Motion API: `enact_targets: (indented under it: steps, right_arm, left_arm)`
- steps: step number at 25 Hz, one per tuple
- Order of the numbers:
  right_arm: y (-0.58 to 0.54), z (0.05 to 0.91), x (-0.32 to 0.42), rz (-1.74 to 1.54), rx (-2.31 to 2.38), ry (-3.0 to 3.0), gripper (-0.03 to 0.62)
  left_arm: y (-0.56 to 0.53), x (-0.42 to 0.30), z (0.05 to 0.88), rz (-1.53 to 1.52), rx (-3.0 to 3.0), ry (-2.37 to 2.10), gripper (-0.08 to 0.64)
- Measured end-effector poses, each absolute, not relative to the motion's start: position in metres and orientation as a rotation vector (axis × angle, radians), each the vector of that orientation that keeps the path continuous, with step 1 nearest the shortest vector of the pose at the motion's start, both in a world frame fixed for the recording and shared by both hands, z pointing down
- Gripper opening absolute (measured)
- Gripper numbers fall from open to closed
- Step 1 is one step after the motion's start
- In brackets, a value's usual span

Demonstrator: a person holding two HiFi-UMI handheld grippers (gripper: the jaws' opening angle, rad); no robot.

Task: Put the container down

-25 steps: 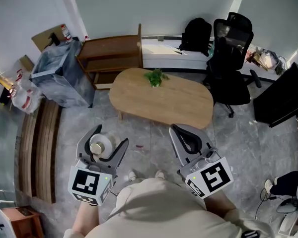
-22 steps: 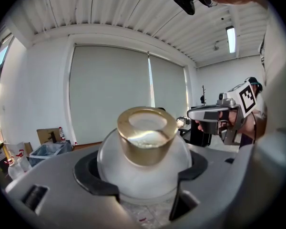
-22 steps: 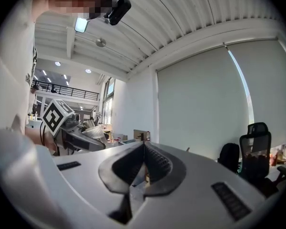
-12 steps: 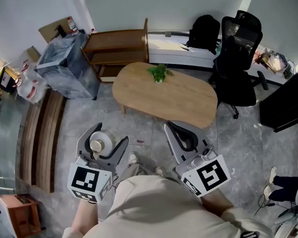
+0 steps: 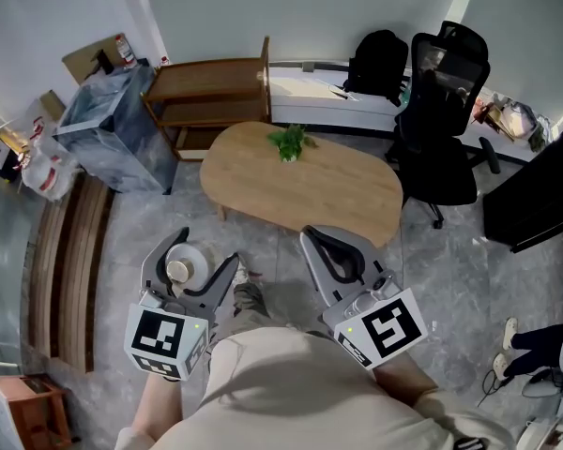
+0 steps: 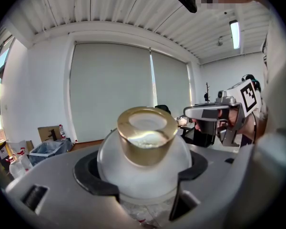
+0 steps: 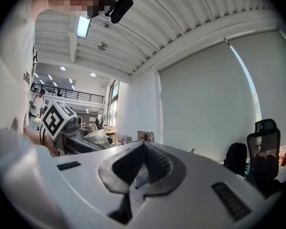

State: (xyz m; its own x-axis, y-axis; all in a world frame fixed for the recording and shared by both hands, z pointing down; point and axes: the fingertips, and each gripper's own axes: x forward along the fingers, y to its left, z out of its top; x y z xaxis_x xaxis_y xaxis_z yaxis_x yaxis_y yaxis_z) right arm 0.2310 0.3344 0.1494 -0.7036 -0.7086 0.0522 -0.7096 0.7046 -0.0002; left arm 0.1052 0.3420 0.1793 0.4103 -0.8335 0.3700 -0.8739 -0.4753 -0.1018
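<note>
A round frosted-glass container point(image 6: 143, 161) with a gold neck sits between the jaws of my left gripper point(image 5: 189, 263), which is shut on it. In the head view the container point(image 5: 183, 269) shows from above, held over the grey floor, left of the person's body. My right gripper point(image 5: 335, 249) is shut with nothing in it, pads pressed together point(image 7: 144, 163). It is held level with the left one, to its right. An oval wooden table point(image 5: 328, 200) with a small green plant point(image 5: 288, 142) stands just ahead of both grippers.
Behind the table are a wooden shelf point(image 5: 211, 101) and a low white bench point(image 5: 310, 97). A grey bin point(image 5: 113, 139) stands at the left, a black office chair point(image 5: 441, 111) at the right, and a black screen point(image 5: 540, 195) at the far right. A shoe point(image 5: 246, 298) shows below.
The scene has shifted slightly in the head view as the person stepped; both grippers sit a little higher and further left. The container stays held in the left gripper.
</note>
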Motion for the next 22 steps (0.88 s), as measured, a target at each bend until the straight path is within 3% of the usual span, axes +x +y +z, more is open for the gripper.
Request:
enact_targets:
  steps: [10,22]
  right_arm:
    - [0.287,0.169,0.208,0.050,1.178,-2.809,-0.003]
    - [0.168,0.181,0.126,0.095,1.153,-2.745,-0.003]
  left_arm:
    - [0.285,0.086,0.188,0.546,2.567,-1.521,0.339]
    - [0.167,0.000,0.198,0.578,2.539,-1.473,0.339]
